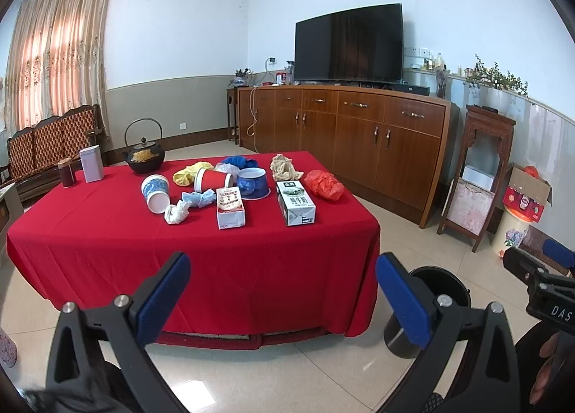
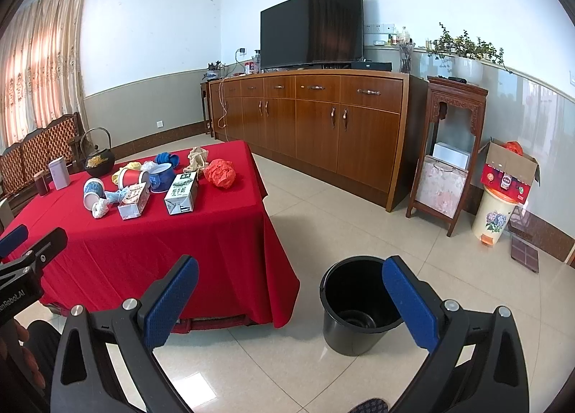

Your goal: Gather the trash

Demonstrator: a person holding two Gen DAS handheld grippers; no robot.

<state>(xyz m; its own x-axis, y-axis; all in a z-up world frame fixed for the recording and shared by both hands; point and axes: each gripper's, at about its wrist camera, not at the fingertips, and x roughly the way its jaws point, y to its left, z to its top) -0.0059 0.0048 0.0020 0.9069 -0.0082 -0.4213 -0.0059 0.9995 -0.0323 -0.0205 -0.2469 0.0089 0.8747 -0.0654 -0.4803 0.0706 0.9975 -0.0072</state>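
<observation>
Walls: white above, grey-beige band below, dark skirting.
Floor: glossy pale tiles (image 2: 359, 233).
Window: far left, patterned beige curtains (image 1: 57, 53) with daylight glowing through.
Far wall furniture: long brown wooden sideboard (image 2: 316, 125) with a dark television (image 2: 311, 26) on it.
Right: carved wooden stand (image 2: 449, 147), potted plant (image 2: 463, 50) on the ledge behind it.
Left: wooden bench (image 1: 46, 147) with patterned back, under the curtains.

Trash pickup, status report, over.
Left gripper and right gripper: jaws open, empty. Trash untouched on red table. Black bin empty beside it. Nothing blocking.
</observation>
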